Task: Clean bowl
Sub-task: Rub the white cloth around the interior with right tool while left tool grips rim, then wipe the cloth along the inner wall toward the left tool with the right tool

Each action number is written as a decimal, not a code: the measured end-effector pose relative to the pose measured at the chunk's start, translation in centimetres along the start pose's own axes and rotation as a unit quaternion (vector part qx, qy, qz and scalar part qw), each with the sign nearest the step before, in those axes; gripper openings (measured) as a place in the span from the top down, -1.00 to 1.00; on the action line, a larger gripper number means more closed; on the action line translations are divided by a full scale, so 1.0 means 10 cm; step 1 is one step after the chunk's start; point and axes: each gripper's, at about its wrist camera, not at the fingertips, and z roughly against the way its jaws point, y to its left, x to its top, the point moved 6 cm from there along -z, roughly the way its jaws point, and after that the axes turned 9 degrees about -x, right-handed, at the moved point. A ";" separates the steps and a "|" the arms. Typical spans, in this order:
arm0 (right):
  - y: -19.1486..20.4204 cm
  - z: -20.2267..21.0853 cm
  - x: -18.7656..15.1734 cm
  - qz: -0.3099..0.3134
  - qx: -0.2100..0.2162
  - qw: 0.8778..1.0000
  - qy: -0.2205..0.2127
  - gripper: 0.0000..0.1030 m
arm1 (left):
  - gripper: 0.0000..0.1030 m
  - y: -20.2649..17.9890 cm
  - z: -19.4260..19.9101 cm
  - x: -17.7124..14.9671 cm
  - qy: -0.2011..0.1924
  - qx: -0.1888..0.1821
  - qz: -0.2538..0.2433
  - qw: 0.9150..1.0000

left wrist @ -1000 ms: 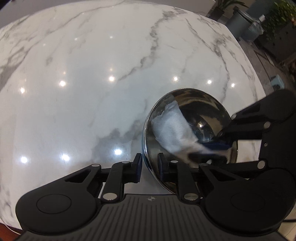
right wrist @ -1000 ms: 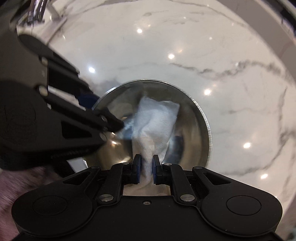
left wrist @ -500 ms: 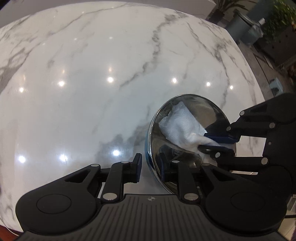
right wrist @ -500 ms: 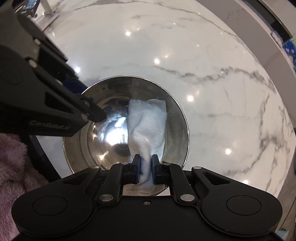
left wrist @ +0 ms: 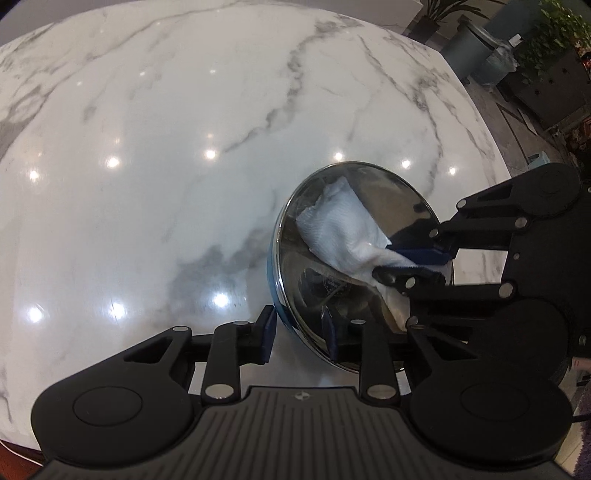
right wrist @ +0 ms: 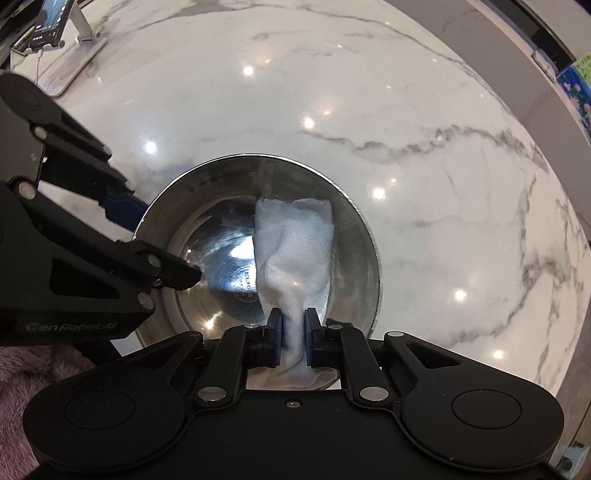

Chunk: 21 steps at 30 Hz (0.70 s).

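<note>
A shiny steel bowl point(left wrist: 391, 199) stands on the white marble table point(left wrist: 147, 147). Its near rim runs between the jaws of my left gripper point(left wrist: 297, 334). Those jaws are opening, and the blue pads stand off the rim on either side. A white cloth point(left wrist: 340, 229) lies against the bowl's inner wall. My right gripper point(right wrist: 293, 328) is shut on the cloth's point(right wrist: 295, 236) bunched near end, over the bowl point(right wrist: 207, 229). The left gripper point(right wrist: 162, 242) straddles the rim at the left of the right wrist view. The right gripper point(left wrist: 397, 265) reaches in from the right in the left wrist view.
A phone on a white stand point(right wrist: 48, 26) sits at the table's far left corner. Purple fuzzy fabric point(right wrist: 22, 387) shows at the lower left. Beyond the table's far right edge stand a grey bin point(left wrist: 476, 48) and plants. Marble surrounds the bowl.
The left jaws have spread wider around the bowl's rim. The right gripper has dragged the cloth across the bowl's inside toward the far wall.
</note>
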 end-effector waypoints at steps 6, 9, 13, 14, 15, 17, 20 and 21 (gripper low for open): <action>0.12 -0.04 0.09 -0.023 0.064 0.998 -0.001 0.79 | 0.58 0.03 -0.03 0.00 0.002 0.011 -0.003 1.000; 0.08 -0.12 0.14 -0.026 0.074 0.997 0.000 0.79 | 0.59 0.04 -0.03 0.01 0.003 0.014 -0.006 1.000; 0.01 -0.18 0.15 -0.033 0.078 0.996 0.007 0.79 | 0.64 0.04 -0.03 0.02 0.006 0.020 -0.013 1.000; 0.01 -0.19 0.15 -0.032 0.078 0.996 0.007 0.79 | 0.65 0.03 -0.04 0.03 0.006 0.023 -0.016 1.000; -0.01 -0.21 0.16 -0.031 0.076 0.997 0.007 0.79 | 0.65 0.03 -0.04 0.03 0.005 0.025 -0.018 0.999; -0.04 -0.25 0.18 -0.030 0.074 0.997 0.008 0.79 | 0.65 0.03 -0.03 0.05 0.003 0.033 -0.027 0.999; -0.12 -0.35 0.21 -0.025 0.066 0.997 0.008 0.80 | 0.65 0.02 -0.03 0.04 0.002 0.043 -0.041 0.998; -0.15 -0.39 0.22 -0.022 0.062 0.998 0.009 0.80 | 0.65 0.01 -0.03 0.04 0.001 0.046 -0.045 0.998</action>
